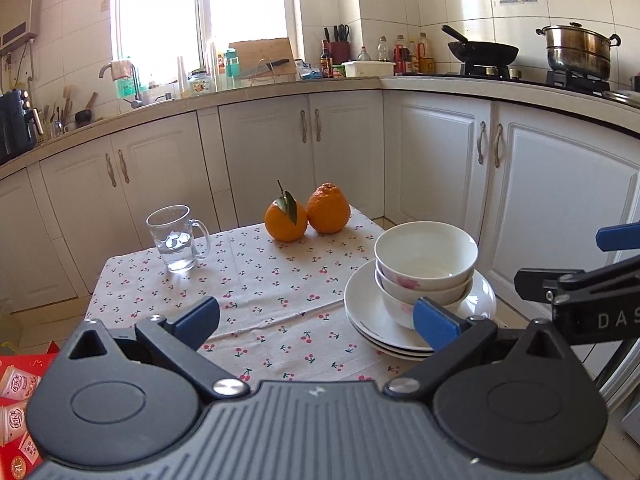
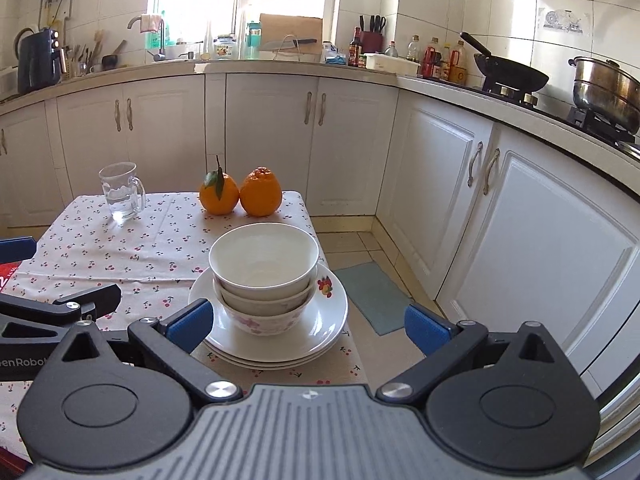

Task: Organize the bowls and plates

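Three white bowls (image 1: 426, 258) sit nested on a stack of white plates (image 1: 366, 304) at the right edge of the cherry-print table. The same bowls (image 2: 264, 264) and plates (image 2: 324, 320) lie just ahead in the right wrist view. My left gripper (image 1: 316, 322) is open and empty, near the table's front; its right fingertip (image 1: 434, 322) is close to the lowest bowl. My right gripper (image 2: 308, 324) is open and empty, its jaws standing wide on either side of the plate stack, short of it. The right gripper also shows at the right edge of the left wrist view (image 1: 580, 280).
A glass mug (image 1: 176, 238) with water stands at the table's far left. Two oranges (image 1: 306, 214) sit at the far edge. White cabinets (image 2: 520, 220) and a counter surround the table. A grey mat (image 2: 370, 296) lies on the floor at the right. A red box (image 1: 20, 392) is at the left.
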